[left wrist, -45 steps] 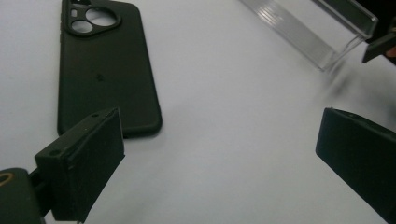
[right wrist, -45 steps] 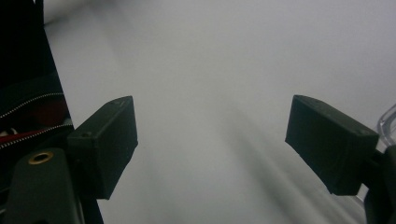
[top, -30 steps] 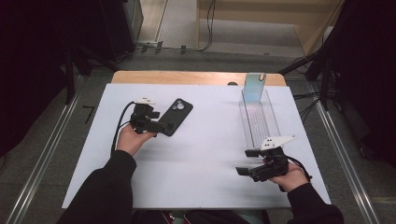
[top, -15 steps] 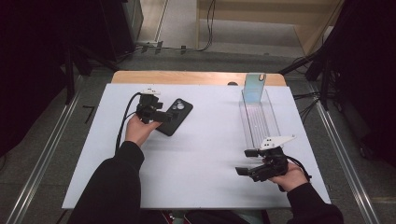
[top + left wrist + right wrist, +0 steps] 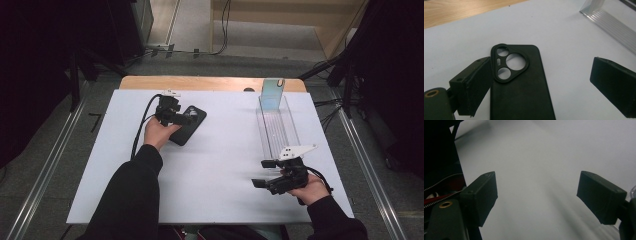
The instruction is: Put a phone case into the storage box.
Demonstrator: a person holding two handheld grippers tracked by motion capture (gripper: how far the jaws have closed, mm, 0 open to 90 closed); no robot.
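Hovering open-fingered over the black phone case (image 5: 520, 85), the left gripper (image 5: 186, 119); right gripper (image 5: 261, 173), fingers apart, beside it.

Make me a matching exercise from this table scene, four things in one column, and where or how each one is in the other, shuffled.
Things:
1. black phone case
2. clear tray
3. left gripper
4. right gripper

Places or states:
A. open, near the table's front right, nothing between its jaws
B. lying flat, camera cutouts facing up
C. open, jaws either side of the phone case
D. runs from the table's far edge toward the person, on the right side

Pairs: 1-B, 2-D, 3-C, 4-A
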